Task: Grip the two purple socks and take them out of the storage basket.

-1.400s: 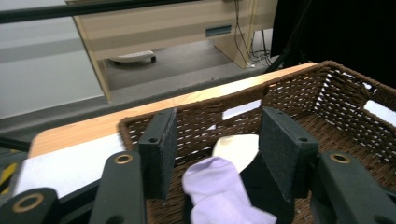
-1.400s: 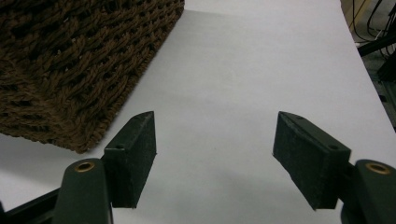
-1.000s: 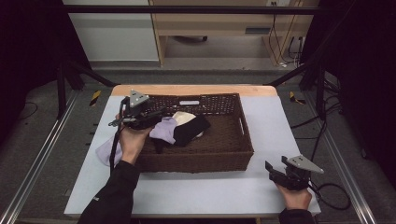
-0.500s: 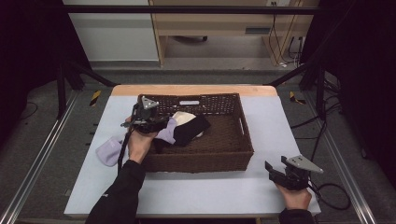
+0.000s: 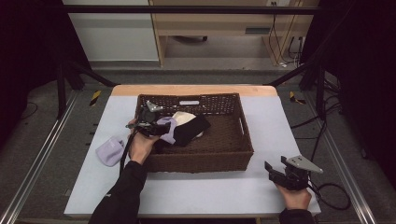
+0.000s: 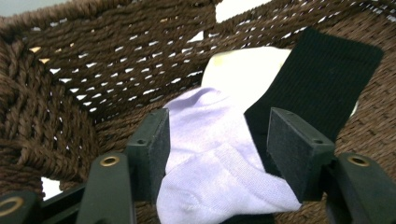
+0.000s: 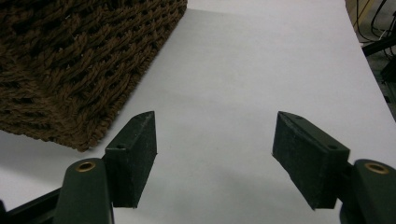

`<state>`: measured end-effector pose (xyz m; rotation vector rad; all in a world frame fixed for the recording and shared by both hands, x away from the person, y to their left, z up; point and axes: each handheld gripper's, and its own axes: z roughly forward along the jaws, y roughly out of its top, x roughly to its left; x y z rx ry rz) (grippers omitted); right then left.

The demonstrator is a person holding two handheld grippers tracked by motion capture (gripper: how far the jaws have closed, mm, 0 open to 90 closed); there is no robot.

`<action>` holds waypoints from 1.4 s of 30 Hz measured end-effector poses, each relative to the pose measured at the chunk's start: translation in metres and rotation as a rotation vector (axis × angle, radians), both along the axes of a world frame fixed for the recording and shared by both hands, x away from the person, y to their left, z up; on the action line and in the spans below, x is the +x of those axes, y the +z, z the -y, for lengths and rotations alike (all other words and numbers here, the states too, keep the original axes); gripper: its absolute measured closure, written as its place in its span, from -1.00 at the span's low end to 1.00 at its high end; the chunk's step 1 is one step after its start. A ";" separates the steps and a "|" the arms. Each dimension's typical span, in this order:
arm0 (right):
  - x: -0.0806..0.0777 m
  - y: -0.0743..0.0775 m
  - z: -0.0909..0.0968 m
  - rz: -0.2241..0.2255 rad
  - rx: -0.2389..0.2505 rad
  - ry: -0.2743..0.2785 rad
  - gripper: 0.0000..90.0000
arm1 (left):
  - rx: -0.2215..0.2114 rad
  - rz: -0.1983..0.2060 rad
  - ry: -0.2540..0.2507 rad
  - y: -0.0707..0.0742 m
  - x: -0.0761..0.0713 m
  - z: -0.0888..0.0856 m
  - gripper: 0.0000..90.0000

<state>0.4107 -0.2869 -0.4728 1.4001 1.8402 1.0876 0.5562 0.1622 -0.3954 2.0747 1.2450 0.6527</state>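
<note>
Lavender sock (image 6: 212, 158) lies between left gripper (image 6: 217, 144) jaws — spread; right gripper (image 7: 215, 154) likewise.

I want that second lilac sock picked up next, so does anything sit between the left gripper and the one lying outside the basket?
Yes. The left gripper is inside the basket, so the basket's left wall stands between it and the lilac sock on the table. It must lift over the rim first.
</note>
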 end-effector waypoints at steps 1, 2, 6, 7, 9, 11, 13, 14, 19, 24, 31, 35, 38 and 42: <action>0.000 0.000 0.000 0.000 0.000 0.000 -0.32 | 0.004 -0.007 0.009 -0.001 0.001 0.000 -0.16; 0.000 0.000 0.000 -0.002 0.000 0.001 -0.32 | 0.006 -0.017 0.016 -0.001 0.002 -0.001 -0.17; 0.000 0.000 0.000 -0.003 0.001 0.003 -0.32 | 0.014 -0.043 0.035 -0.004 0.004 -0.001 -0.20; 0.000 0.000 0.000 -0.002 0.002 0.003 -0.32 | 0.021 -0.045 0.036 -0.004 0.005 0.000 -0.21; 0.000 0.000 0.000 0.000 0.002 0.002 -0.32 | 0.034 -0.057 0.042 -0.006 0.005 0.000 -0.24; 0.000 0.000 0.000 0.000 0.001 0.003 -0.32 | 0.035 -0.074 0.049 -0.007 0.007 0.000 -0.29; 0.000 0.000 0.000 0.000 0.002 0.003 -0.32 | 0.039 -0.100 0.058 -0.009 0.009 0.000 -0.35; 0.000 0.000 0.000 0.001 0.001 0.003 -0.32 | 0.046 -0.109 0.057 -0.010 0.010 0.001 -0.38; 0.000 0.000 0.000 0.001 0.004 0.002 -0.32 | 0.070 -0.135 0.071 -0.013 0.012 0.002 -0.42; -0.001 0.001 0.000 0.002 0.006 0.001 -0.32 | 0.090 -0.191 0.089 -0.017 0.015 0.003 -0.47; 0.000 0.000 0.000 0.000 0.003 0.003 -0.32 | 0.118 -0.223 0.097 -0.020 0.016 0.005 -0.43; -0.001 0.001 0.000 0.002 0.004 0.002 -0.32 | 0.128 -0.255 0.102 -0.022 0.018 0.005 -0.30; -0.001 0.000 0.000 0.001 0.001 0.003 -0.32 | 0.128 -0.282 0.105 -0.024 0.019 0.005 -0.10; -0.001 0.000 0.000 0.001 0.003 0.002 -0.32 | 0.131 -0.290 0.105 -0.024 0.018 0.005 0.28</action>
